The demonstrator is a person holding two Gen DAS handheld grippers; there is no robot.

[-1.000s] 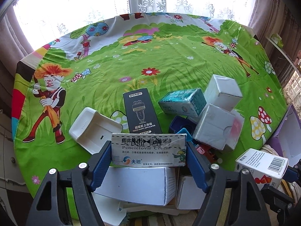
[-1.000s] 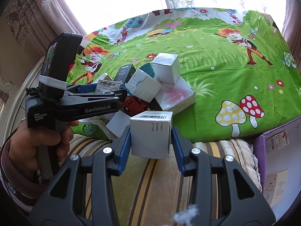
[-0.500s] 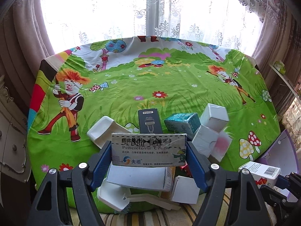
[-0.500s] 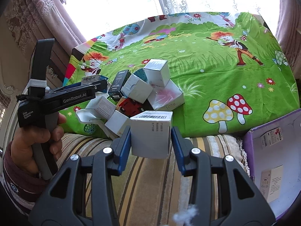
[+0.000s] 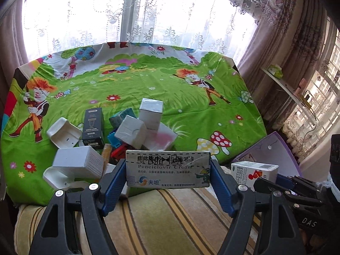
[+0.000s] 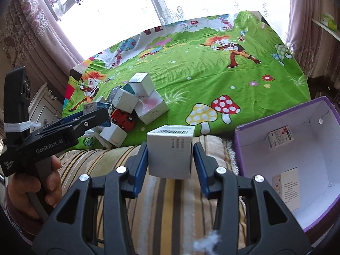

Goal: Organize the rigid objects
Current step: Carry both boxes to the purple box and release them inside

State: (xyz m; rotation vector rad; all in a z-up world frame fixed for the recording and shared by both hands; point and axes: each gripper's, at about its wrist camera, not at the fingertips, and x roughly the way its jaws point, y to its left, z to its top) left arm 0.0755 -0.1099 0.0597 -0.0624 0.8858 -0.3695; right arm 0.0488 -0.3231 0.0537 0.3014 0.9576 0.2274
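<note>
Left wrist view: the left gripper [image 5: 167, 175] is clamping a wide cream carton [image 5: 167, 170] by its ends, jaws spread broadly, above a striped cushion [image 5: 170, 218] in front of the pile of boxes [image 5: 136, 127] on the cartoon-print sheet [image 5: 191, 97].

Right wrist view: the right gripper [image 6: 171, 159] is gripping a small white barcode box [image 6: 171, 152], jaws moderately apart, just left of the purple storage box [image 6: 240, 148], which is holding two cartons.

Strong daylight pours through the window [image 5: 136, 17], blowing the panes out to white behind the lace curtain [image 5: 170, 21]. The green cloth [image 5: 159, 80] is bright and sharp. Fisheye bending curves the edges, and the corners go dark.
</note>
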